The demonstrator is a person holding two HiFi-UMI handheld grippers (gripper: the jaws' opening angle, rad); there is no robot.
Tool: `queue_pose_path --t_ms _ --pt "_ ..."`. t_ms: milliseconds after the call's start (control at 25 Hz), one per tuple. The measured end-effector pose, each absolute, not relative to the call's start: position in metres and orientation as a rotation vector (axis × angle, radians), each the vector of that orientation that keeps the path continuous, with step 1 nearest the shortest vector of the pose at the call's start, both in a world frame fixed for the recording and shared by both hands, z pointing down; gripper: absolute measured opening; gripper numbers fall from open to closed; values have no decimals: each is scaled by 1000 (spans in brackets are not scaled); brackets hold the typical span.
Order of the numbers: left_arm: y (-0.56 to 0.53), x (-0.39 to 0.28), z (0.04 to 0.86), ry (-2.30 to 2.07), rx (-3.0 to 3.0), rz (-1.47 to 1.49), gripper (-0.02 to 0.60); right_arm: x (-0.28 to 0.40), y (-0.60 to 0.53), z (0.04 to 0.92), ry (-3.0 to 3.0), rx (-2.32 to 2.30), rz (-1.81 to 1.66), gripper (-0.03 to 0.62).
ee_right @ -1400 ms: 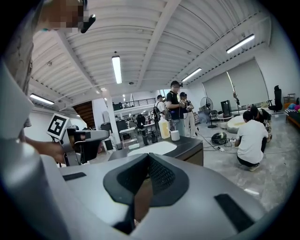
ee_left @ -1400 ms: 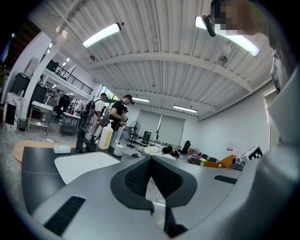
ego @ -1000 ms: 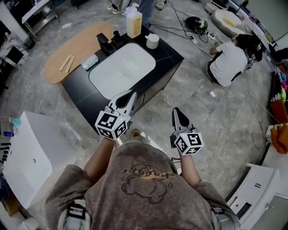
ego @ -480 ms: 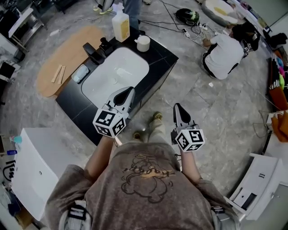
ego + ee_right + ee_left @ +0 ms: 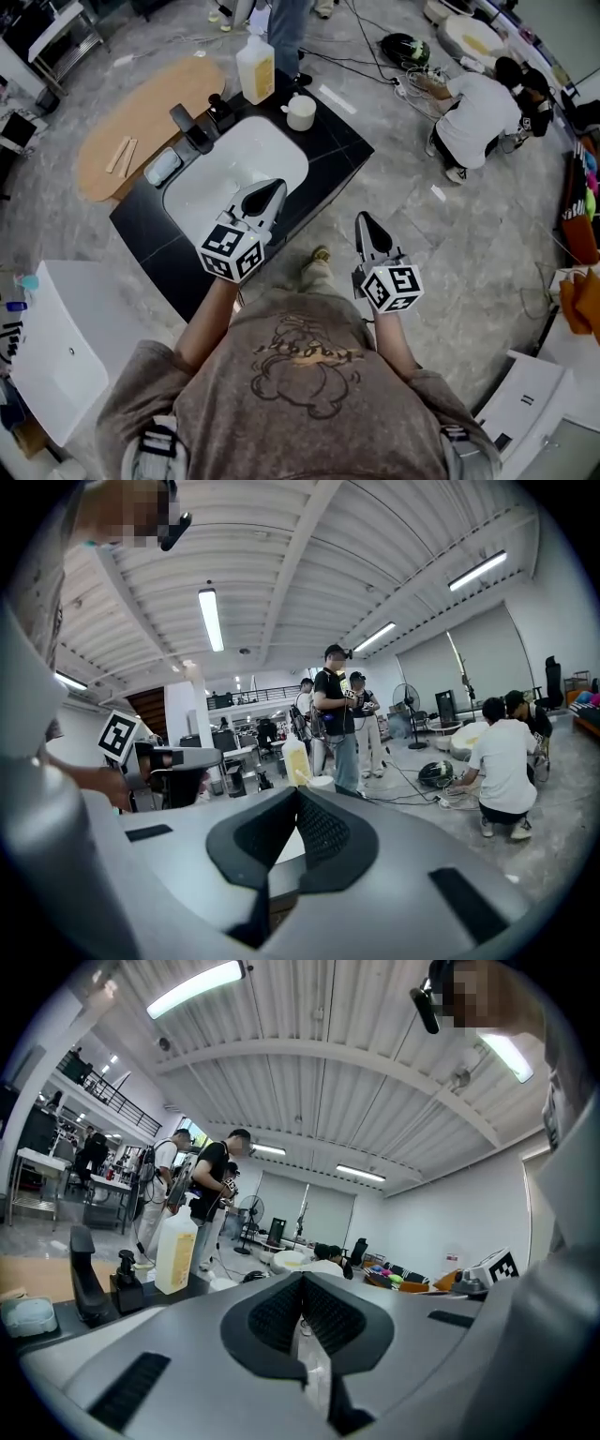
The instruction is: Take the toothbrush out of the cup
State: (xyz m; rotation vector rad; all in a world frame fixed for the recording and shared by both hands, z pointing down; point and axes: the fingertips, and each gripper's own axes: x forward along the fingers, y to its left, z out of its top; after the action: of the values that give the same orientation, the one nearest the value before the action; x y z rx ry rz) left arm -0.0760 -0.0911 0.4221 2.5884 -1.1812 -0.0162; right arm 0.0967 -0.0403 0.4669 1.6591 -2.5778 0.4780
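1. I read the left tool point(image 5: 277, 185) with jaws together, holding nothing, above the sink's point(image 5: 211, 192) near rim.
2. Right tool point(image 5: 362, 218): jaws together, empty, over open floor just off the bench point(image 5: 339, 141) edge.
3. Toothbrush point(image 5: 292, 101) stands in the cup point(image 5: 301, 113) at the bench's far corner, well apart from both tools.

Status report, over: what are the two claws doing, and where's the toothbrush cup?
Left gripper and right gripper shut, empty. Cup on counter's far corner, untouched. Bottle stands nearby, not blocking.
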Motion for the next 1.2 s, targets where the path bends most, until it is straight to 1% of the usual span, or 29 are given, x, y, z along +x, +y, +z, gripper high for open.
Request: queue_pose_path --t_ms 400,760,1200 --pt "-162 -37 420 -1293 2510 -11 20 136 -132 457 -2656 1516 482 3" --pt "-212 -29 420 -1417 2472 -9 20 157 -190 466 -2689 1386 494 3" --pt "-238 -24 421 -1415 2507 49 20 150 -221 453 -2710 1406 467 3"
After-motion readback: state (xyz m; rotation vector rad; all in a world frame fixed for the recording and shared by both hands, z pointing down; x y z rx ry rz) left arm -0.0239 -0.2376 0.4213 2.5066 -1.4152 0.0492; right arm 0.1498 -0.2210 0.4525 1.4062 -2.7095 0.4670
